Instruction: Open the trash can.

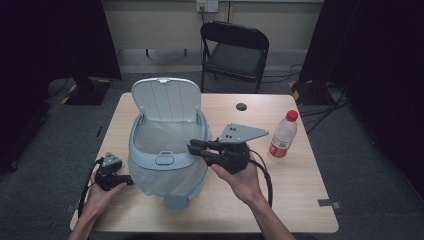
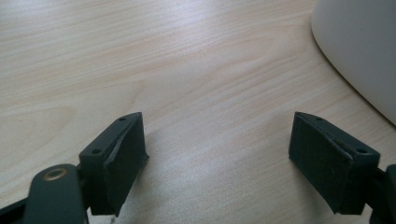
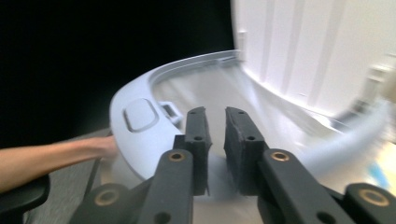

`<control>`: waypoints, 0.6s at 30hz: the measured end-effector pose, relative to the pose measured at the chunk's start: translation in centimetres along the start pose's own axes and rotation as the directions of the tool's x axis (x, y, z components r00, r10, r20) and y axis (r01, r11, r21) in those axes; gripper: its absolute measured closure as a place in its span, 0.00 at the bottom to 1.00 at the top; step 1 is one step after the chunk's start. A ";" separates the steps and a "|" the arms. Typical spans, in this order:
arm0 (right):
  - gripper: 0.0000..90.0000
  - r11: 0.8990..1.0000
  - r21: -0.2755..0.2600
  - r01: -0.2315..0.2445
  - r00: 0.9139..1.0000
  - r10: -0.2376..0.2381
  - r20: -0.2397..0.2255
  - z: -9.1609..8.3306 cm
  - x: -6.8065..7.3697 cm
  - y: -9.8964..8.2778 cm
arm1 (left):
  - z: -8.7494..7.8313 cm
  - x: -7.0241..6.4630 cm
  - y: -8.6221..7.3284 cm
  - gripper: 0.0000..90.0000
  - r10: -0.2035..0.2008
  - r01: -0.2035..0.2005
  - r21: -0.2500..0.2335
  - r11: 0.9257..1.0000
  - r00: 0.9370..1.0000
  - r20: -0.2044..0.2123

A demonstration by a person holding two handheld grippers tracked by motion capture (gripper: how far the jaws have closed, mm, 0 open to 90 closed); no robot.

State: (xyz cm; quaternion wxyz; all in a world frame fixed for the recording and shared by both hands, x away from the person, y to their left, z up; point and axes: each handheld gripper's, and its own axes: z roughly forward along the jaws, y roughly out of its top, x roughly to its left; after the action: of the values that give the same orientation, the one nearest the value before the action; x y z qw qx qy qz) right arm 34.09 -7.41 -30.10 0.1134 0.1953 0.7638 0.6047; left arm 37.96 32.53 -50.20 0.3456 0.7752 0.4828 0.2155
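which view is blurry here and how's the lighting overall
Right gripper view: motion blur smears the bin rim and its raised lid, with black background at left. Left gripper view: sharp, with soft glare on the table. High view: dim and slightly soft, room edges dark.

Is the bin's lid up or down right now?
Up. The lid stands upright behind the bin, its ribbed underside facing the person, and the liner inside the rim is in plain sight.
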 end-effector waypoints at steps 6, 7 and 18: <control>0.80 0.999 0.004 -0.049 0.994 0.048 0.099 -2.3 -1.5 -1.8 | 0.0 0.0 0.0 0.20 -0.003 0.003 0.000 1.000 1.000 0.003; 0.77 0.998 0.017 -0.061 0.992 0.059 0.114 -2.5 -1.8 -2.2 | 0.0 0.0 0.0 0.20 -0.003 0.003 0.000 1.000 1.000 0.003; 0.37 0.959 0.155 -0.239 0.914 0.168 0.370 -3.7 -7.4 -9.6 | 0.0 0.0 0.0 0.20 -0.003 0.003 -0.001 1.000 1.000 0.001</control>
State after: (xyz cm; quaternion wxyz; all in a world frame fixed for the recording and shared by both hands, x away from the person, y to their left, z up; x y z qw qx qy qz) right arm 37.65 -15.76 -38.96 0.1649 0.3897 0.7624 0.4896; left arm 37.95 32.49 -50.22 0.3464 0.7744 0.4839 0.2147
